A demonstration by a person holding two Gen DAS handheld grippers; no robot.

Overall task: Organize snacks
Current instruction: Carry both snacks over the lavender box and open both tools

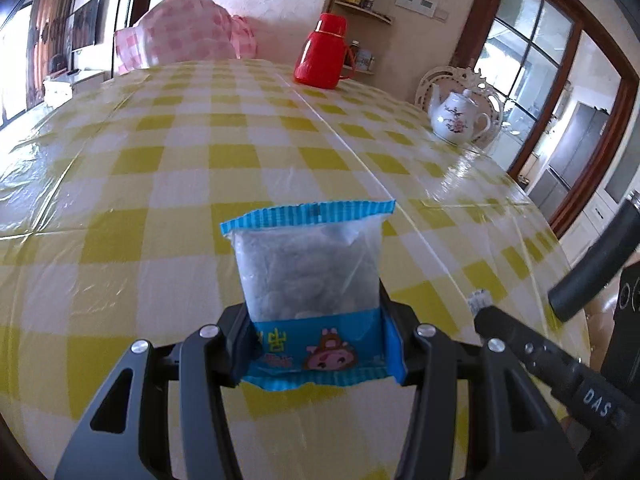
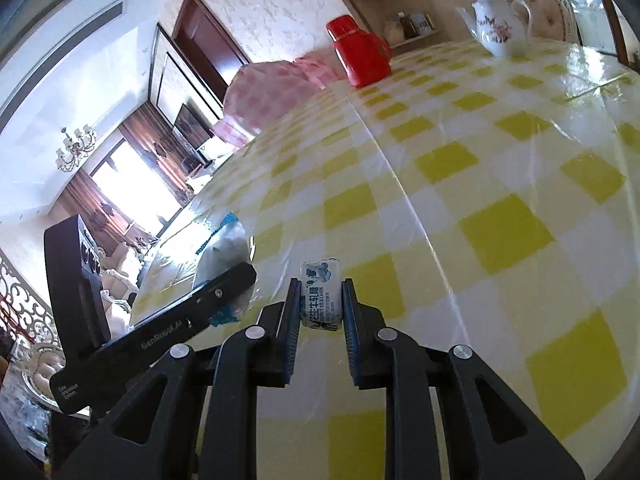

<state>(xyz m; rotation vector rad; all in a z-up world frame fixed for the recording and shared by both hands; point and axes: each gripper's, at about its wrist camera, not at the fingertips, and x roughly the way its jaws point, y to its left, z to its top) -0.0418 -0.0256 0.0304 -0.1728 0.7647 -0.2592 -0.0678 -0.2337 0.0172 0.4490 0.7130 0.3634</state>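
My left gripper (image 1: pixel 316 344) is clamped on a clear, blue-edged plastic snack packet (image 1: pixel 310 280), my right gripper (image 2: pixel 321 300) on a small white wrapped milk candy (image 2: pixel 321 294), both above the yellow-checked tablecloth (image 1: pixel 160 160).

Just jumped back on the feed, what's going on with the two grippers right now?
Both are loaded. The left gripper is clamped on a blue-edged snack packet, held above the yellow checked tablecloth. The right gripper is shut on a small white milk candy. A red thermos and white teapot stand at the far side. No container for the snacks is visible.
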